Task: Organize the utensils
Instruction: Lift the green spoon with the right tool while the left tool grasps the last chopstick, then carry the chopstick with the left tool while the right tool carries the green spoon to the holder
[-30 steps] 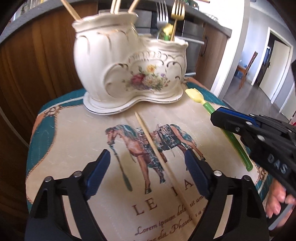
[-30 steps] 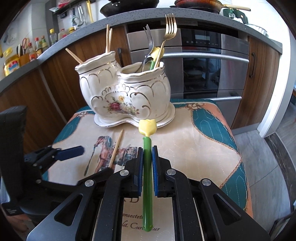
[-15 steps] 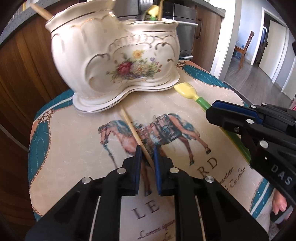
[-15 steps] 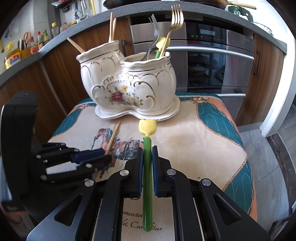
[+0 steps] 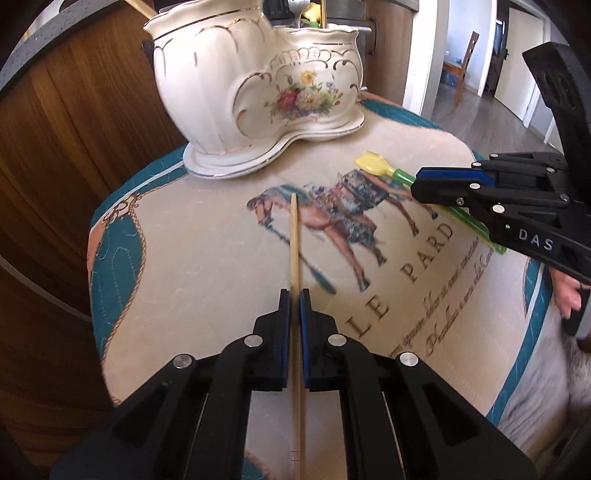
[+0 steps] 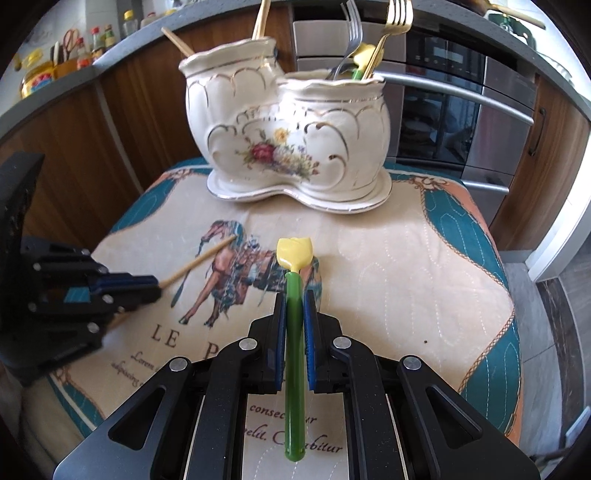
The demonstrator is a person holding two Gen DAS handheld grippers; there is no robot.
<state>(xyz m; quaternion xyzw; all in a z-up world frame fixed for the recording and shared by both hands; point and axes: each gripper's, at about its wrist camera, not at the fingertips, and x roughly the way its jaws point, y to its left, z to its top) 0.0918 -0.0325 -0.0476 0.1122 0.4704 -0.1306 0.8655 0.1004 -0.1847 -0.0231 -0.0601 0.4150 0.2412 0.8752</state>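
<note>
A white floral two-pot ceramic holder (image 5: 258, 92) stands at the far side of the horse-print cloth (image 5: 221, 266); it also shows in the right wrist view (image 6: 288, 147). Its taller pot holds chopsticks (image 6: 260, 18), its lower pot forks (image 6: 391, 33). My left gripper (image 5: 294, 295) is shut on a wooden chopstick (image 5: 294, 240) that points toward the holder. My right gripper (image 6: 294, 299) is shut on a green-handled utensil with a yellow tulip head (image 6: 294, 253), held just above the cloth. Each gripper shows in the other's view, the left (image 6: 122, 286) and the right (image 5: 443, 184).
Wooden cabinet fronts (image 5: 74, 129) stand left and behind. A steel oven with a bar handle (image 6: 461, 96) is behind the holder. The cloth's edge (image 6: 513, 332) drops off to the floor at the right. Bottles and jars (image 6: 55, 55) stand on the counter at far left.
My left gripper went from open to shut on the chopstick, which has turned in line with the fingers. My right gripper kept its hold on the tulip utensil and moved nearer the holder.
</note>
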